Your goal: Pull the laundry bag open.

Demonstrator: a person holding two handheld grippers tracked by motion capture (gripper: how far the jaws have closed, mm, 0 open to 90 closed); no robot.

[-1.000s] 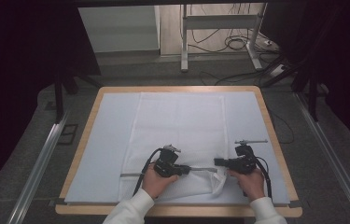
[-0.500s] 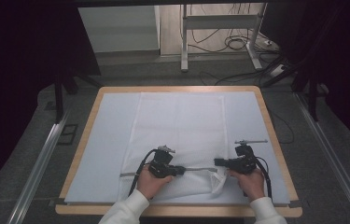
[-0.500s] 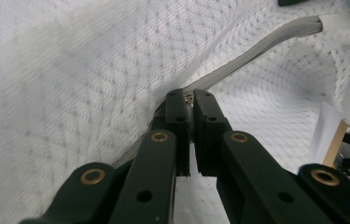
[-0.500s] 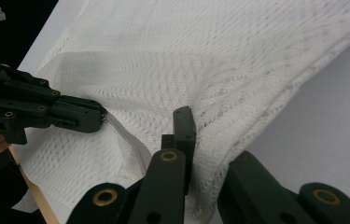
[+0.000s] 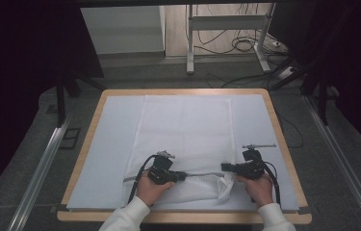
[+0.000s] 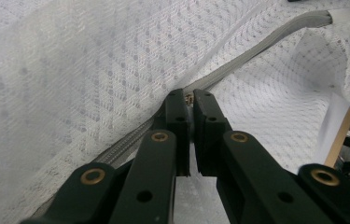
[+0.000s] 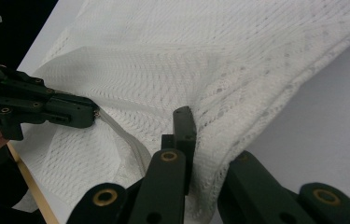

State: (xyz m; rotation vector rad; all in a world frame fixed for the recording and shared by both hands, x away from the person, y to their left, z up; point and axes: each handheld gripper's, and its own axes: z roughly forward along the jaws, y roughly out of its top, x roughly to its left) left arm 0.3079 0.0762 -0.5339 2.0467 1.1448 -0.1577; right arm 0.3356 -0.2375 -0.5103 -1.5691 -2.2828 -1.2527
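- While lying flat on the pale cover of the table (image 5: 120, 144), with its zipped edge turned toward the person, waiting to be worked: a white mesh bag (image 5: 187, 130).
- Pinching the small metal zipper pull (image 6: 190, 98) between jaws brought together on it, likely so the slider can be drawn along the grey zipper (image 6: 266, 39): the left gripper (image 5: 180, 176).
- Running level along the near edge of the bag, between the two grippers, pulled fairly straight: that zipper.
- Clamping a fold of mesh at the bag's near right corner, jaws shut on the fabric, apparently as an anchor so the zipper stays taut instead of bunching: the right gripper (image 5: 225, 167).
- Puckering and lifting slightly around that clamped corner: the mesh, as the right gripper view shows.
- Holding each tool from the near side, wrists resting low by the table's wooden rim (image 5: 192, 217): the person's hands, probably for steadiness.
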